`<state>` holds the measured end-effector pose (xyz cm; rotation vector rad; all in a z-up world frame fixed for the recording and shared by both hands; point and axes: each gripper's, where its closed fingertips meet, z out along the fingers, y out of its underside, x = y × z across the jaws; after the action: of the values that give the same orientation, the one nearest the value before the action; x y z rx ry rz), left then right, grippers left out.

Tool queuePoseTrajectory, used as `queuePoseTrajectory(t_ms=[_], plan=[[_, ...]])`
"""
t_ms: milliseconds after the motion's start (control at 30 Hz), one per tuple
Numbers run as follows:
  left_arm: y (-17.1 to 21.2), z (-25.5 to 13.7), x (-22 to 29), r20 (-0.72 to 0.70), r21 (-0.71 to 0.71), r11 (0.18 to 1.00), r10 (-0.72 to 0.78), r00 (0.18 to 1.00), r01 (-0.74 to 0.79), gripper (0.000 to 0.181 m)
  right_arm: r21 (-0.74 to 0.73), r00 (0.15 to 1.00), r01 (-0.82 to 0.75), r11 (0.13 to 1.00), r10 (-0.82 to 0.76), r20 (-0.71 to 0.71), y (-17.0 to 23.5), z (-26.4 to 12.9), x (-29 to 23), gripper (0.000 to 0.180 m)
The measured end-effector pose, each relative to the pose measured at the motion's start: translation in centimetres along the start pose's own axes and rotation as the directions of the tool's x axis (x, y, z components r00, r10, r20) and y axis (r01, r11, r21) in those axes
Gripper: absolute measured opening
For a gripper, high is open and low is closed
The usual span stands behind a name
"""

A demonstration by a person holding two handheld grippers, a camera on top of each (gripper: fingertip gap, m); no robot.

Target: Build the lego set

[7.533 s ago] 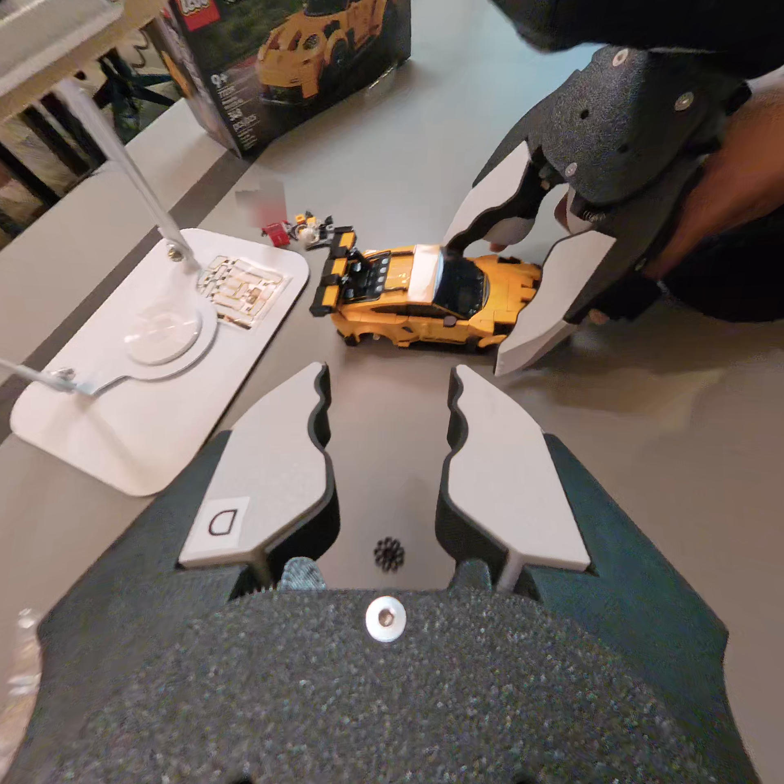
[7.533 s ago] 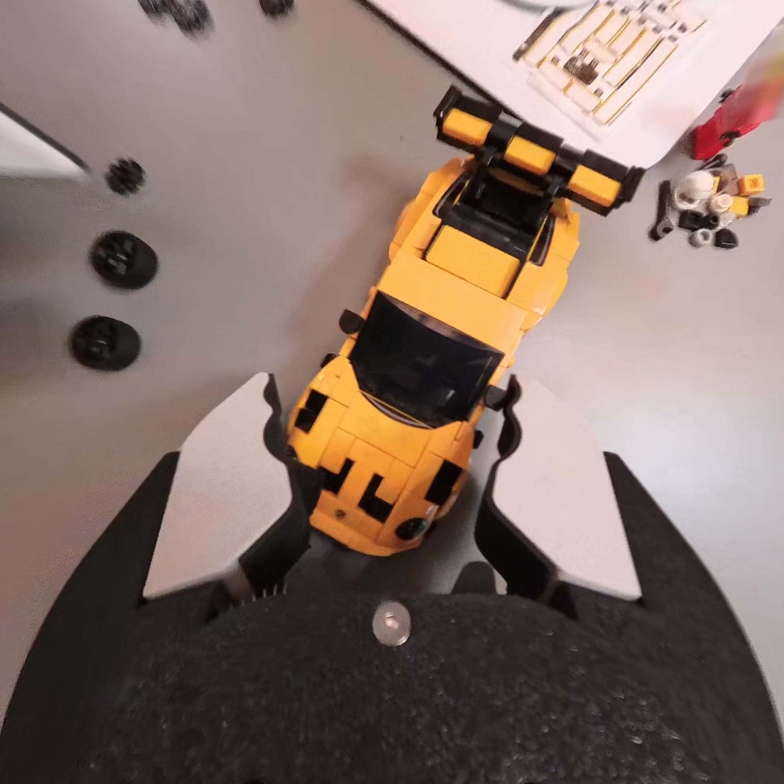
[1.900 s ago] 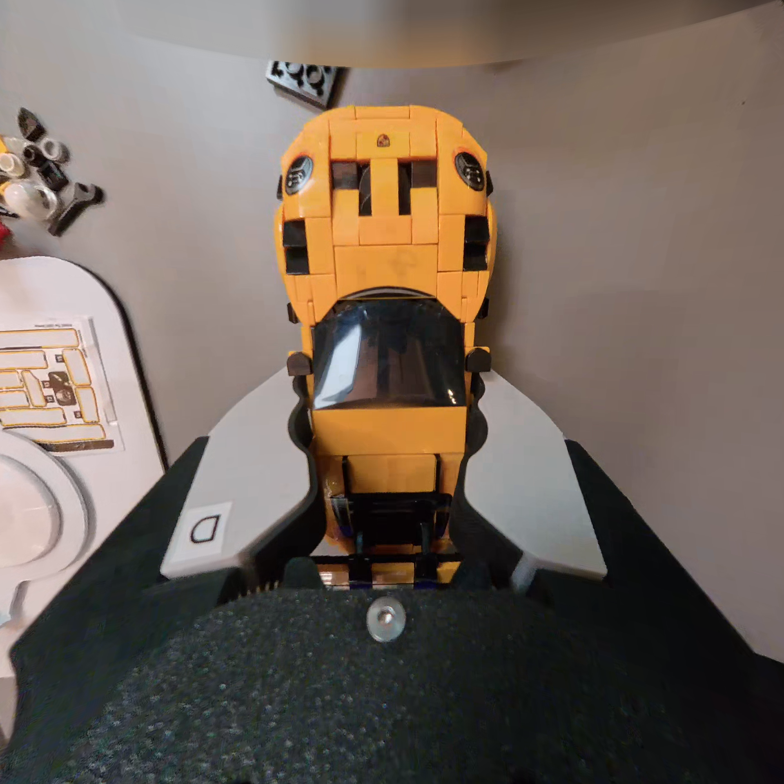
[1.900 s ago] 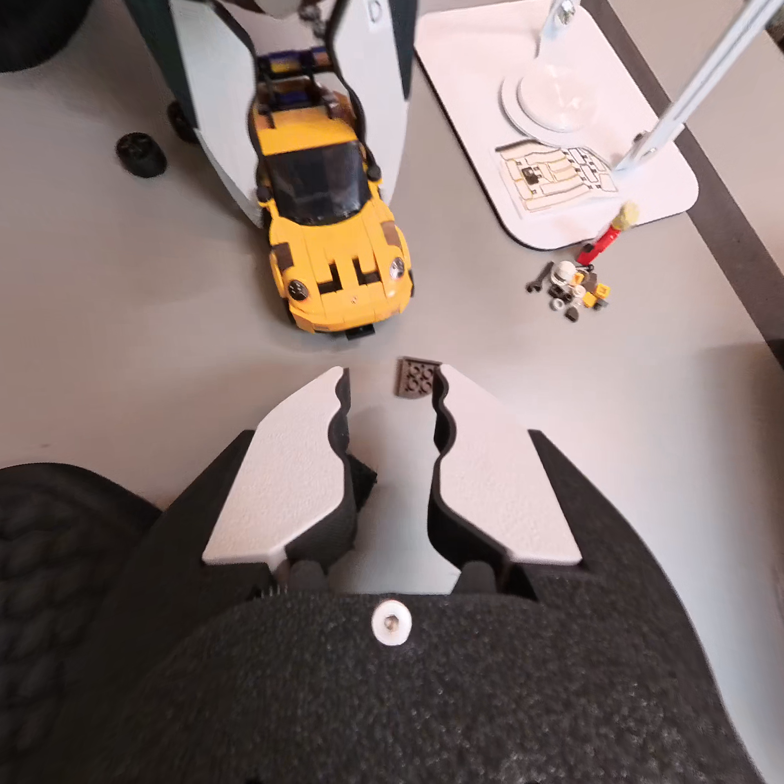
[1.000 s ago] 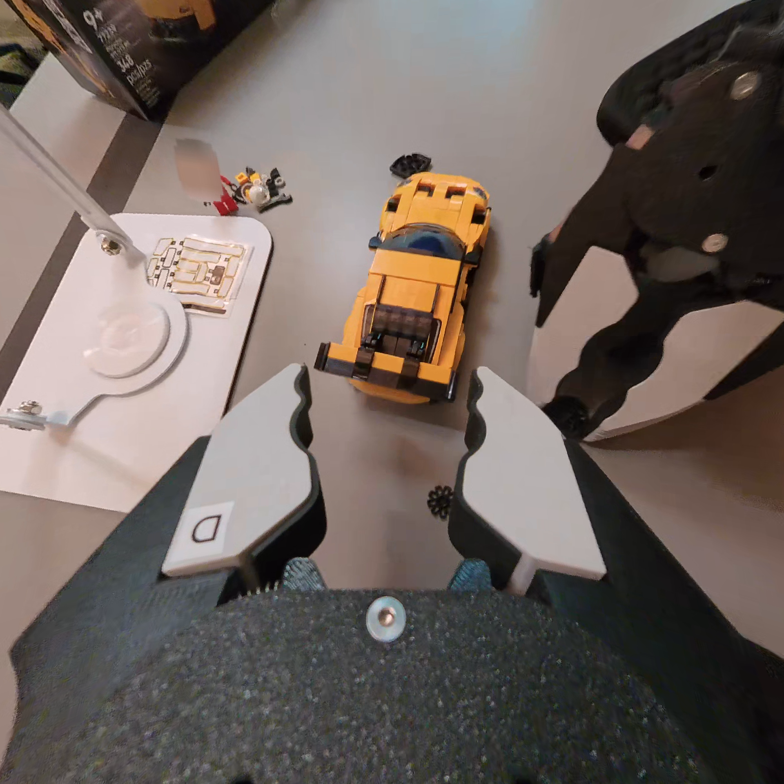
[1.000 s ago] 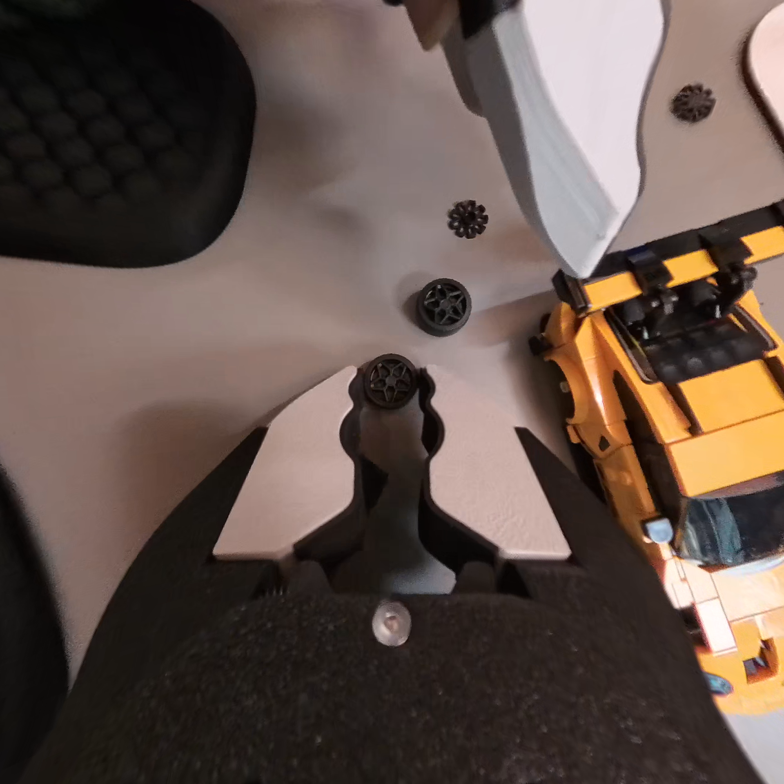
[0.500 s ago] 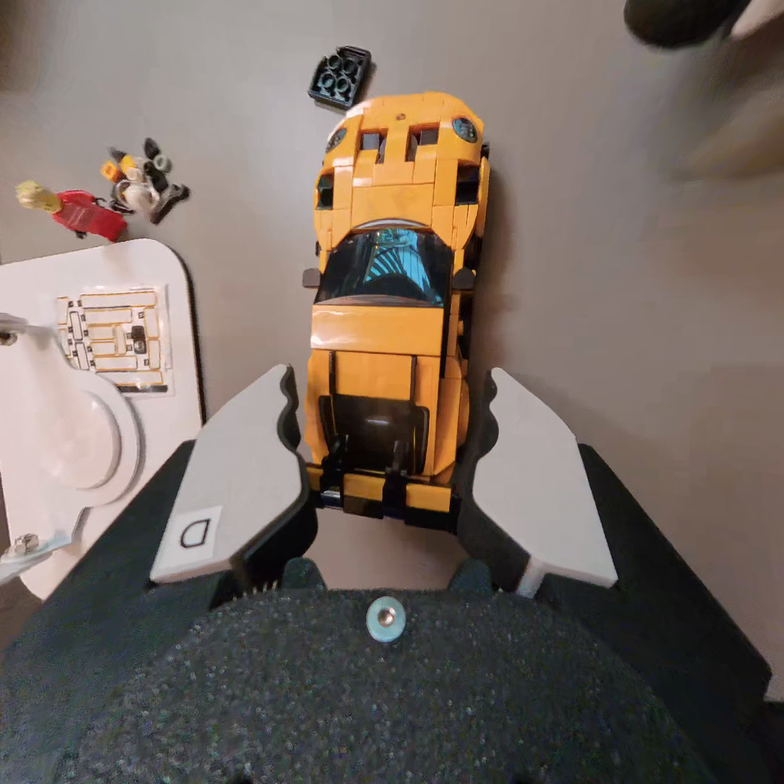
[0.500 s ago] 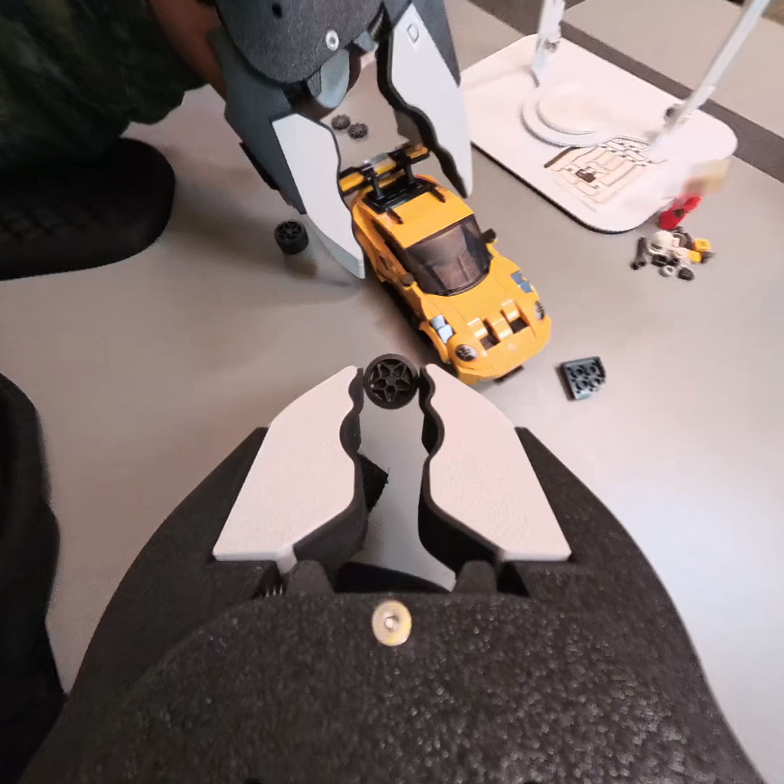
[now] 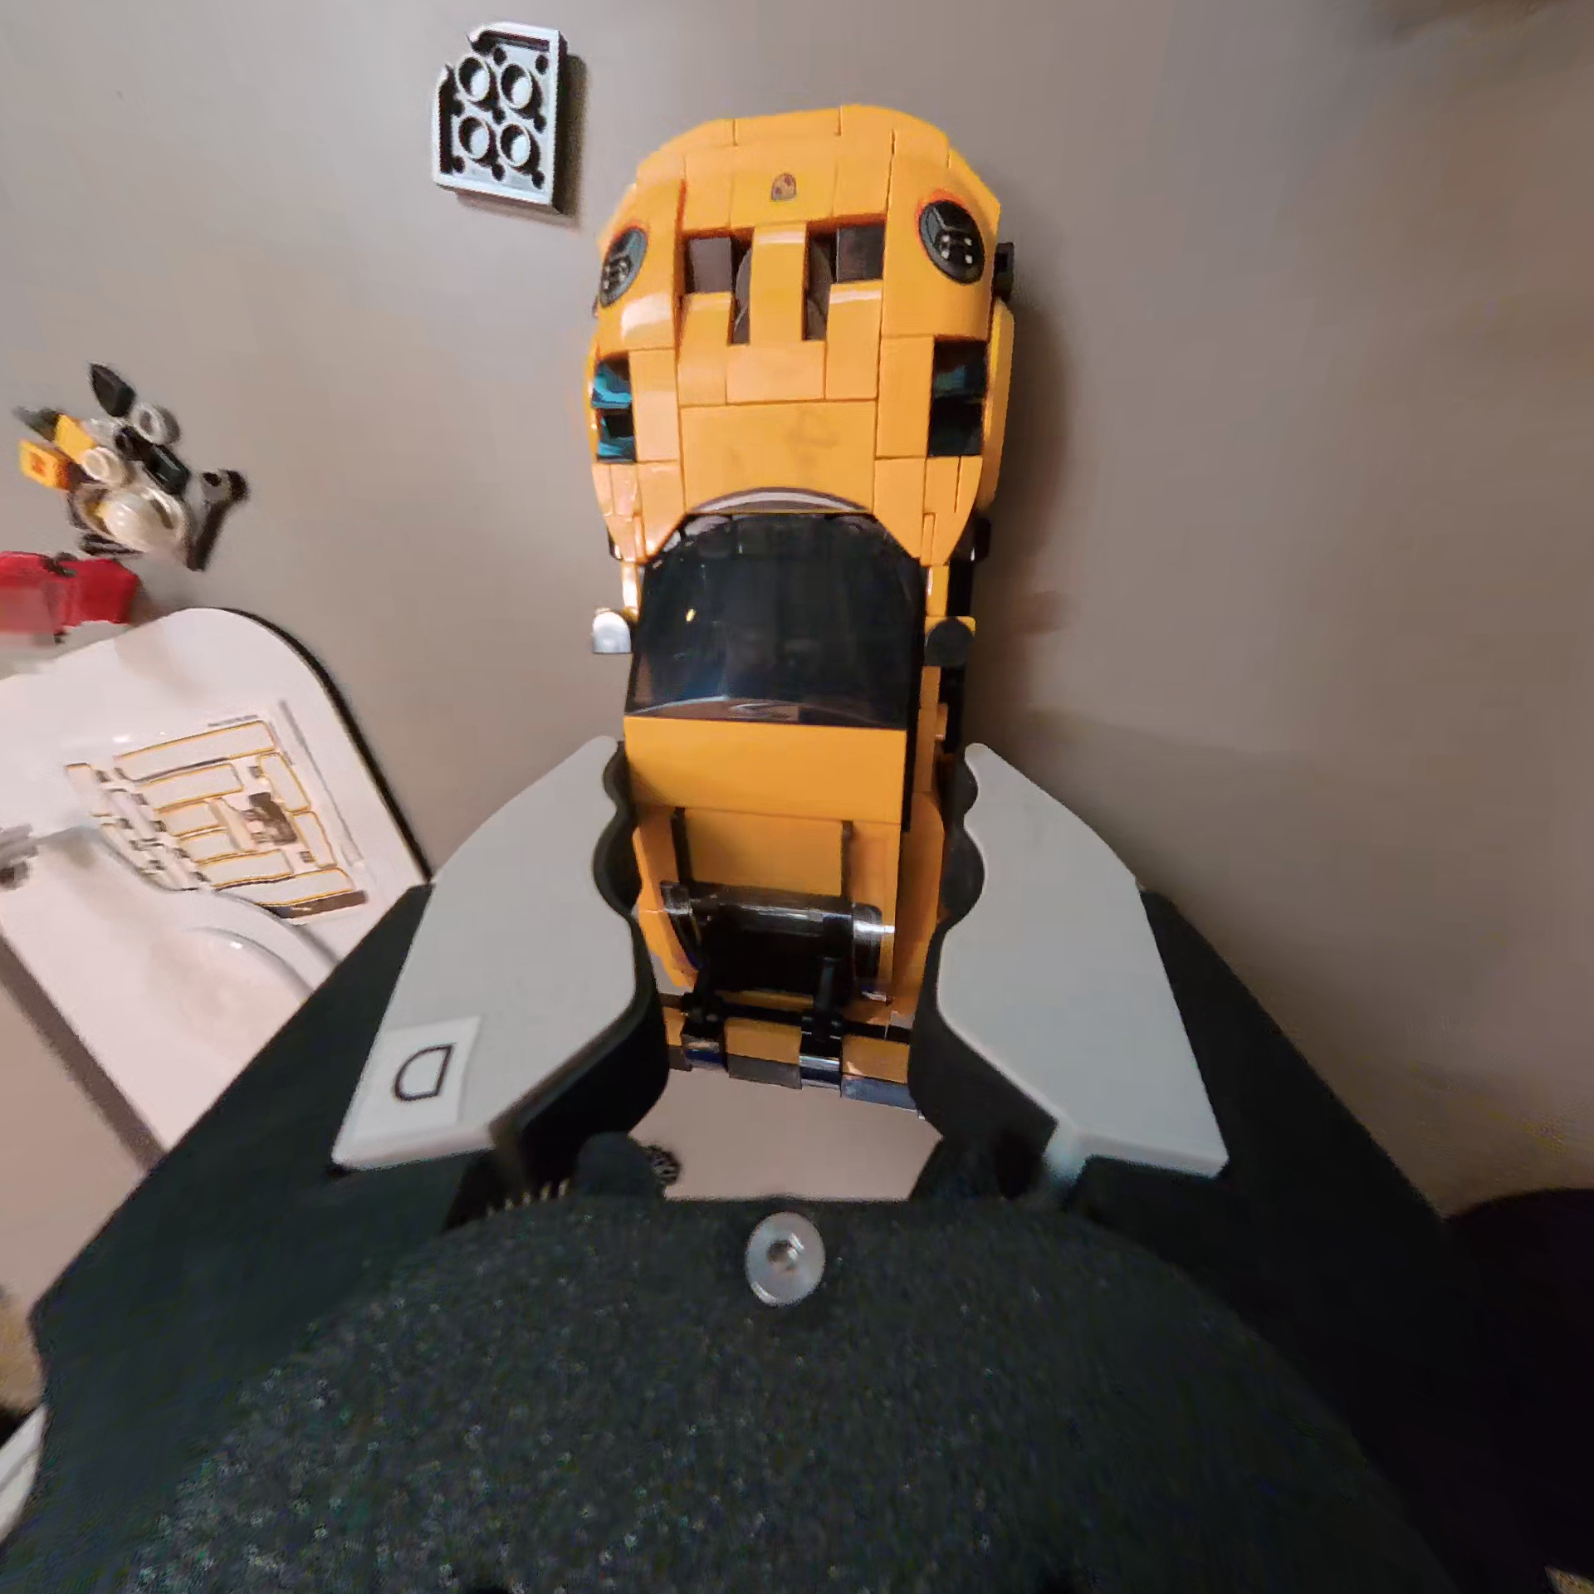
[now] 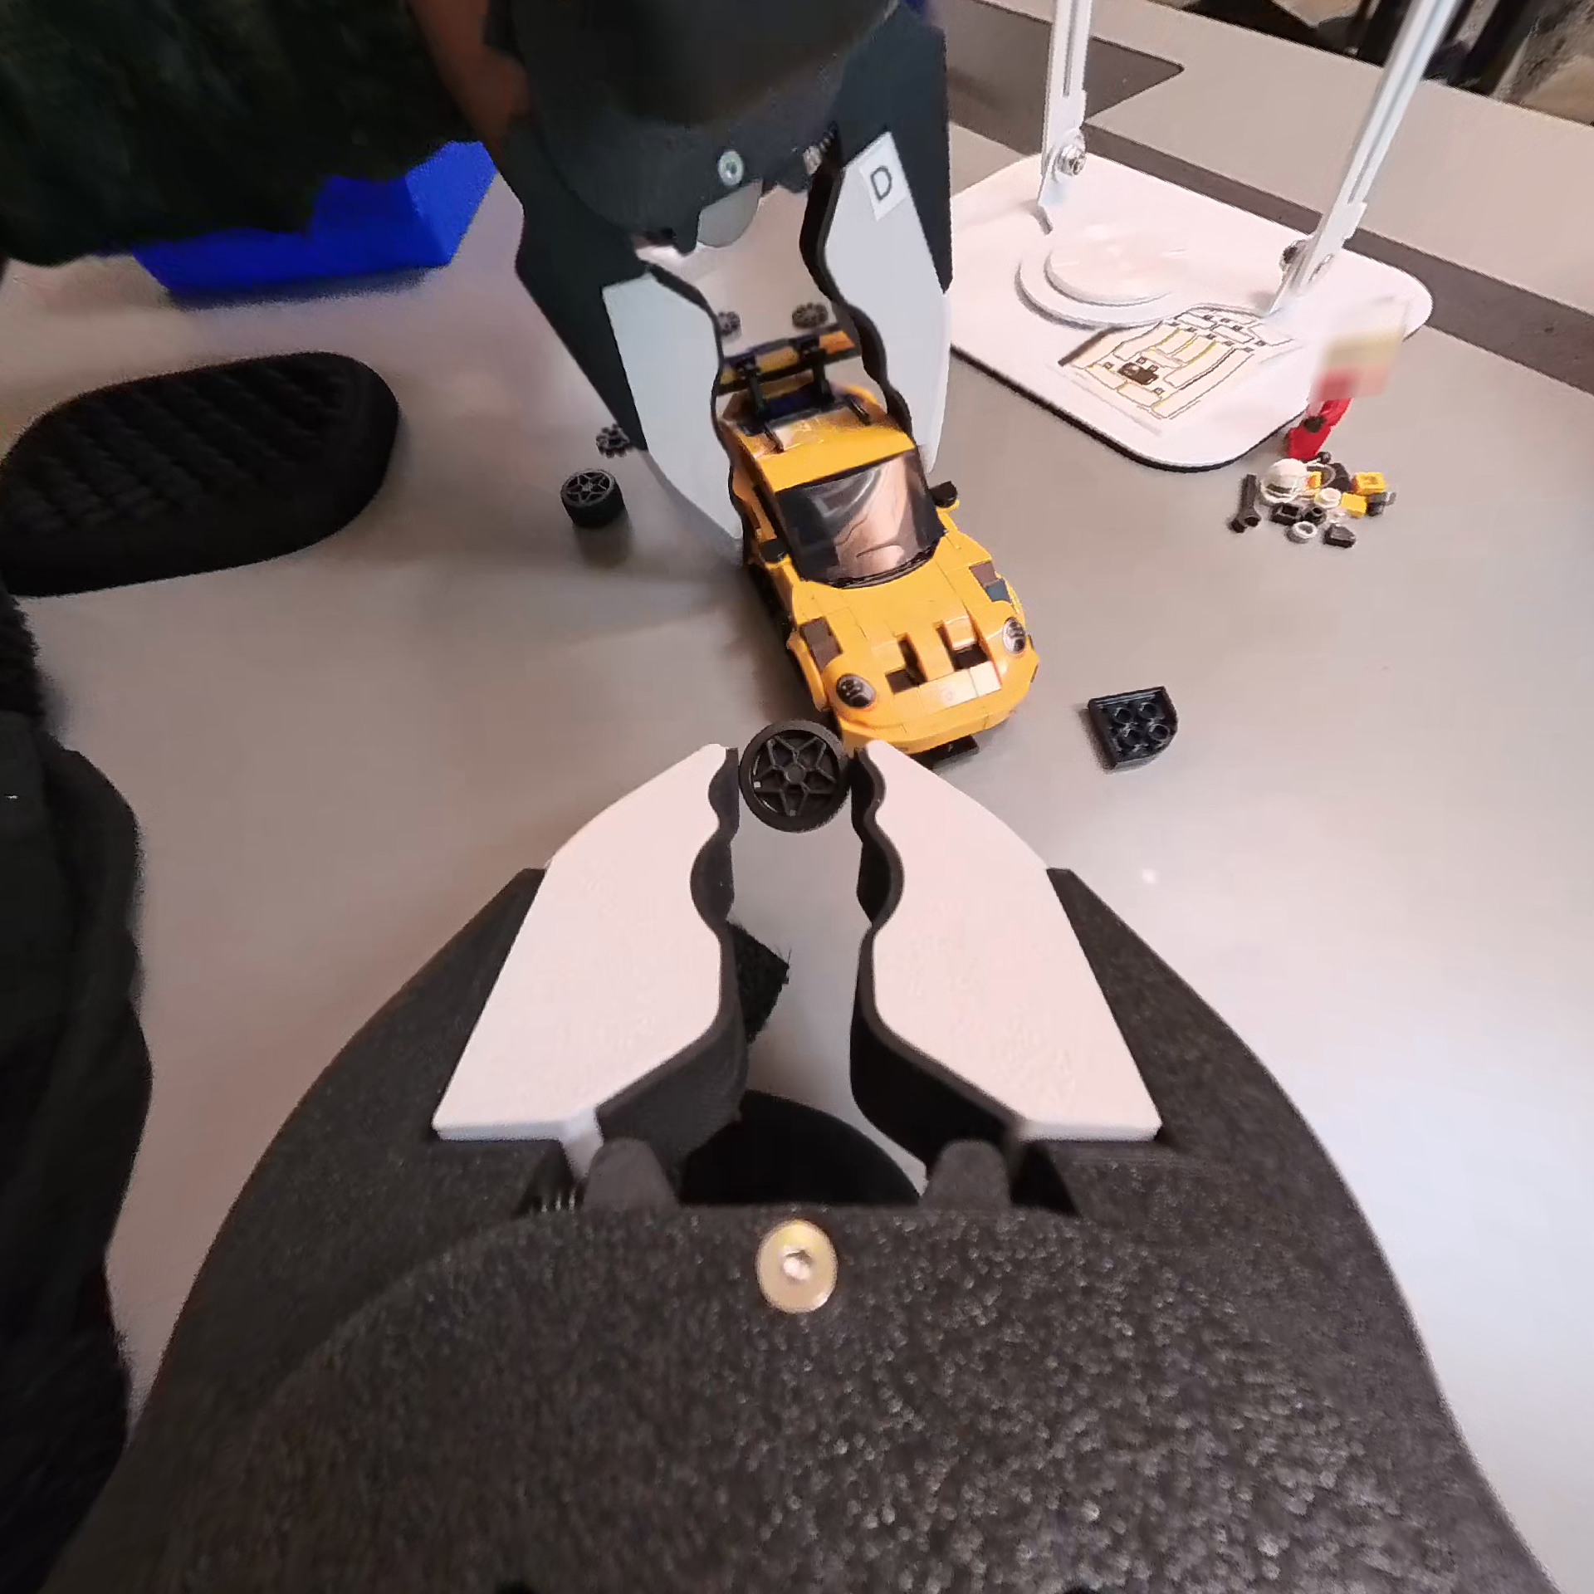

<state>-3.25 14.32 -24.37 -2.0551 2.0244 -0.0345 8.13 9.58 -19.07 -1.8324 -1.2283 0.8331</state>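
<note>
Wheel [image 10: 794, 777], small, rigid and light, sits clamped at the right hand-held gripper [image 10: 789, 781] tips; hold by the tyre tread. Left hand-held gripper [image 9: 781, 841] clasps the rear flanks of the yellow car [image 9: 798, 483] on the surface [image 9: 1294, 517]; brick joints likely fragile.

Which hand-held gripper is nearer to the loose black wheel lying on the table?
Left. The left hand-held gripper stands beside the loose black wheel; the right hand-held gripper is farther off, past the car's nose.

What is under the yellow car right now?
The yellow car sits on the grey table, left gripper around its rear. Its underside and axles are hidden.
</note>
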Motion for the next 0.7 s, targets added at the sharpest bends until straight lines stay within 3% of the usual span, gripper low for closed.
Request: queuePoseTrajectory(t_ms=[100, 200, 333, 700], plan=[[-0.1, -0.9, 1.0, -0.171, 0.012, 0.992, -0.121, 0.978, 0.125, 0.067, 0.018, 1.000, 0.029, 0.999, -0.029, -0.004, -0.5, -0.5, 0.0, 0.024], [-0.6, -2.1, 2.7, -0.369, 0.006, 0.971, -0.221, 0.903, 0.240, 0.066, 0.037, 0.998, 0.058, 0.998, -0.058, -0.001, -1.2, -0.9, -0.2, 0.024], [-2.2, -4.3, 5.5, -0.704, -0.067, 0.887, -0.366, 0.608, 0.457, 0.064, 0.051, 0.996, 0.093, 0.994, -0.093, 0.006, -1.8, -1.2, -0.5, 0.024], [-2.2, -3.3, 5.4, -0.846, -0.156, 0.817, -0.401, 0.352, 0.556, 0.064, 0.016, 0.992, 0.125, 0.992, -0.126, 0.018, -1.4, -0.8, -0.3, 0.024]])
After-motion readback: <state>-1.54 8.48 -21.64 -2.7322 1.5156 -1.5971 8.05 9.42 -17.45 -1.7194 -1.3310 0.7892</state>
